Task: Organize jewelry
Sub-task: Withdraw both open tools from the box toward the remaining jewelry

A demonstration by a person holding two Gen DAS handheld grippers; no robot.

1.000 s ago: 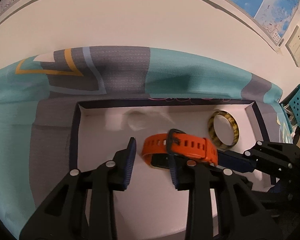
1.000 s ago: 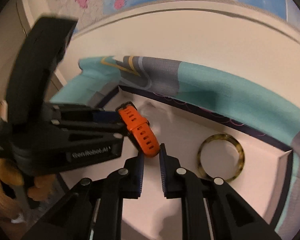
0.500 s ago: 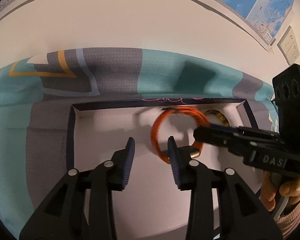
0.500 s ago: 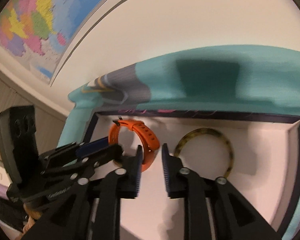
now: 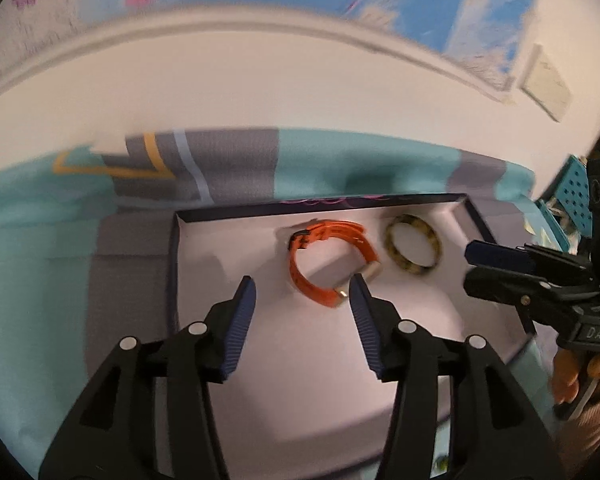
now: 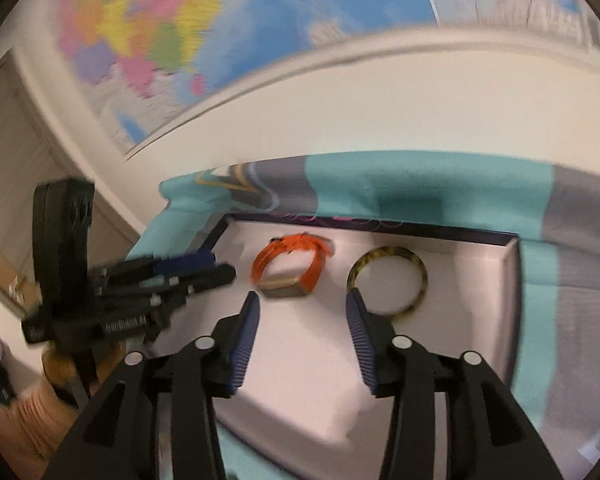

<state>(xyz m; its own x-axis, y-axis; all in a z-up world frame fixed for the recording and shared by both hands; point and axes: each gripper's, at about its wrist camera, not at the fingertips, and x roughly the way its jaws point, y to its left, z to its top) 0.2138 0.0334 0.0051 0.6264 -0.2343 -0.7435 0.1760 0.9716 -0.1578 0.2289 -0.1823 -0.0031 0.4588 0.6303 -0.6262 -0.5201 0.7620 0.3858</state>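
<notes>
Jewelry is seen lying inside a white tray (image 5: 420,360) on a teal and grey cloth (image 5: 340,160): an orange watch (image 5: 324,264) just beside a mottled bangle (image 5: 414,246), apart. The left gripper (image 5: 302,300) is spread wide, holding nothing. The right gripper (image 6: 300,312) is likewise spread wide and empty.

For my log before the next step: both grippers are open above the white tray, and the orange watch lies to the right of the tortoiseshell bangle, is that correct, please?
Not quite: the orange watch lies to the left of the tortoiseshell bangle, as the left wrist view shows. The rest holds: the left gripper and right gripper are both open above the white tray.
</notes>
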